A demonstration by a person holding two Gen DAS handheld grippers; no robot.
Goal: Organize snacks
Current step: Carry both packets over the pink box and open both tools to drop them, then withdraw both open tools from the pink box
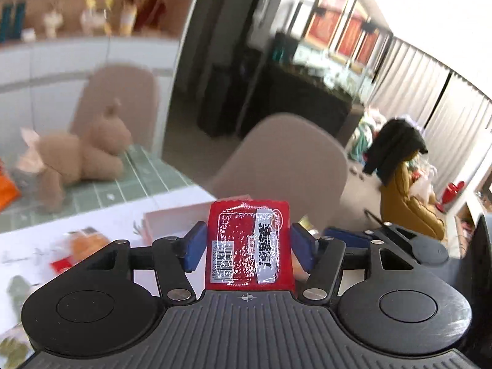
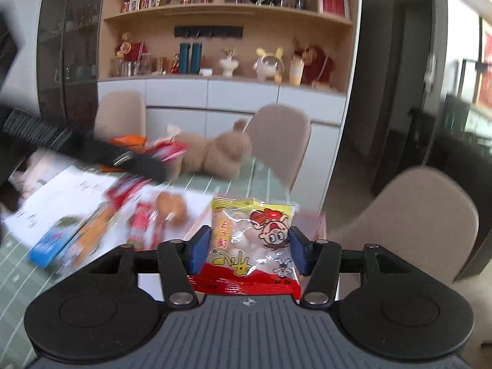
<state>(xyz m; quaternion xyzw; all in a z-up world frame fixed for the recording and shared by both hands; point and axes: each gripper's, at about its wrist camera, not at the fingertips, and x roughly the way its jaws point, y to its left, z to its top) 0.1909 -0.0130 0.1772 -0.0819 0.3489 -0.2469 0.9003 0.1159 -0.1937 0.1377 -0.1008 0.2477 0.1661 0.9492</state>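
Two tools are up above the worktop, each closed on a snack packet pinched between its blue pads. The left tool [image 1: 248, 247] holds a red sachet [image 1: 249, 244] upright, barcode side facing the camera, raised over the near edge of a white box [image 1: 172, 216]. The right tool [image 2: 249, 249] grips a clear-and-yellow packet [image 2: 253, 240] printed with a cartoon face, its red lower edge hanging toward the tool's body.

Much is smeared by motion blur. In the right wrist view, the loose snacks [image 2: 144, 215] on the worktop are only streaks of red, orange and blue, and a dark blurred shape [image 2: 92, 150] crosses the upper left. The left wrist view shows an orange packet [image 1: 87, 241] that cannot be read.

The worktop [image 1: 135, 172] carries a green gridded mat and white paper. A tan plush toy [image 1: 83, 153] lies on the mat. Beige chairs [image 1: 286, 160] stand around it, and shelves [image 2: 227, 61] of figurines line the far wall.
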